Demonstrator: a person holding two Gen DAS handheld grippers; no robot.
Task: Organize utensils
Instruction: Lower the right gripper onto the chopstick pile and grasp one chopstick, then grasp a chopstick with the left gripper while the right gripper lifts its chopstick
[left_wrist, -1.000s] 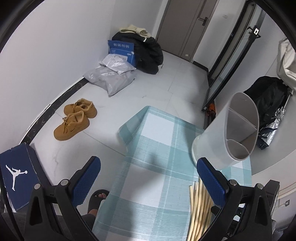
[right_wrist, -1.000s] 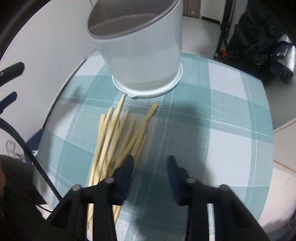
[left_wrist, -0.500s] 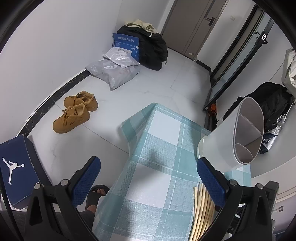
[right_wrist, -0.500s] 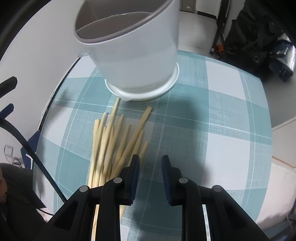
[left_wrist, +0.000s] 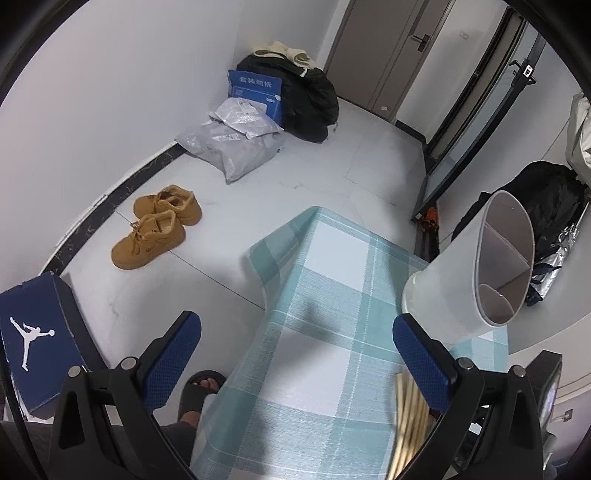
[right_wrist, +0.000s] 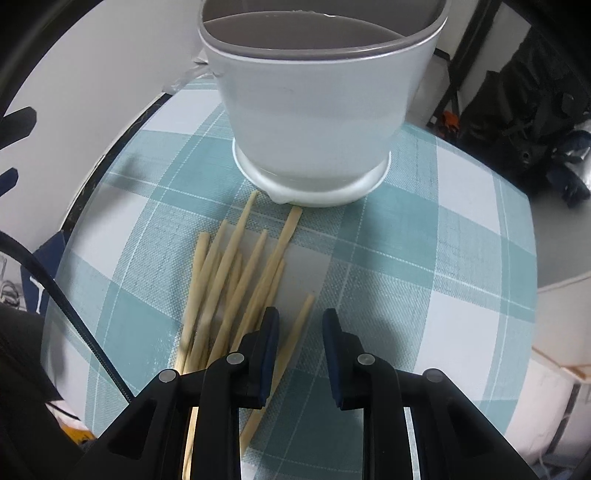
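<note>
Chopsticks of pale bamboo (right_wrist: 236, 288), long and slender, are seen lying in a loose fan on the teal-and-white checked tablecloth (right_wrist: 461, 258), their far tips just short of the base of the white plastic utensil holder (right_wrist: 314, 122). One separate chopstick (right_wrist: 291, 339) is framed between the closing blue-padded jaws of the right gripper (right_wrist: 300, 345); whether the pads already press on it cannot be told, as a gap is visible on its right side. The rest of the bundle is found on the side of that gripper away from the dark bags (right_wrist: 524, 122), still flat on the cloth.

The left gripper (left_wrist: 295, 360) is held with its jaws spread wide and nothing between them, near the holder but apart from it.

Inside the holder, divided compartments are visible and appear empty. By this showing, the task is judged to be at its very start: no chopstick has been placed, the first is only being taken up, and the whole fan remains to be transferred.
</note>
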